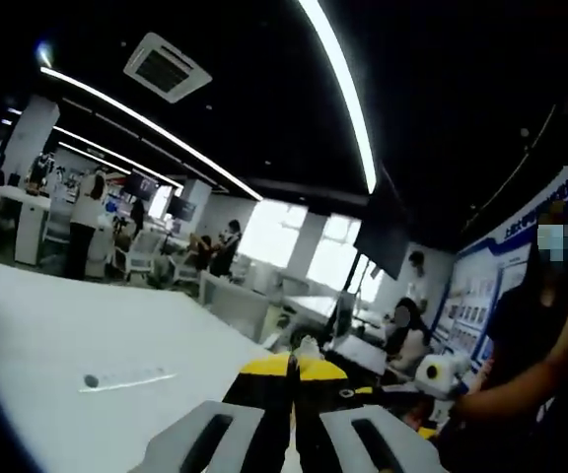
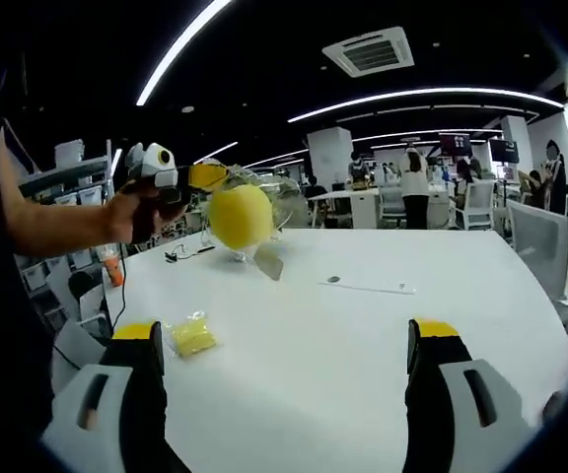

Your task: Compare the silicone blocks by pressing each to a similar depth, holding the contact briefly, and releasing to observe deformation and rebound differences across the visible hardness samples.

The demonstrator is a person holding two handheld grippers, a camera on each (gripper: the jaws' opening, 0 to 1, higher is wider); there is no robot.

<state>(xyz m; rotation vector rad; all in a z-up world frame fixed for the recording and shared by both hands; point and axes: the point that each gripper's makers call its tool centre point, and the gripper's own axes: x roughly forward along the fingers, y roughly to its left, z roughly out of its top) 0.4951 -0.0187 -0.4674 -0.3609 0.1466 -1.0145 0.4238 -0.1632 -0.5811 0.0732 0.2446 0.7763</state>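
Note:
In the right gripper view a hand [image 2: 126,212] holds my left gripper [image 2: 208,176] at the table's far left. Its yellow-tipped jaws are pinched on the top of a clear bag [image 2: 282,202] with a round yellow silicone piece [image 2: 240,217] inside. Whether the bag's bottom touches the table I cannot tell. A small yellow silicone block [image 2: 193,335] in clear wrap lies on the white table [image 2: 304,374], just right of my right gripper's left jaw. My right gripper [image 2: 284,340] stands wide open and holds nothing. In the left gripper view the left gripper [image 1: 292,372] has its jaws together, the bag hidden.
A clear strip with a dark dot [image 2: 368,286] [image 1: 126,378] lies on the table. A person in dark clothes [image 1: 531,365] stands close at the right of the left gripper view. Desks, chairs and several people fill the office behind.

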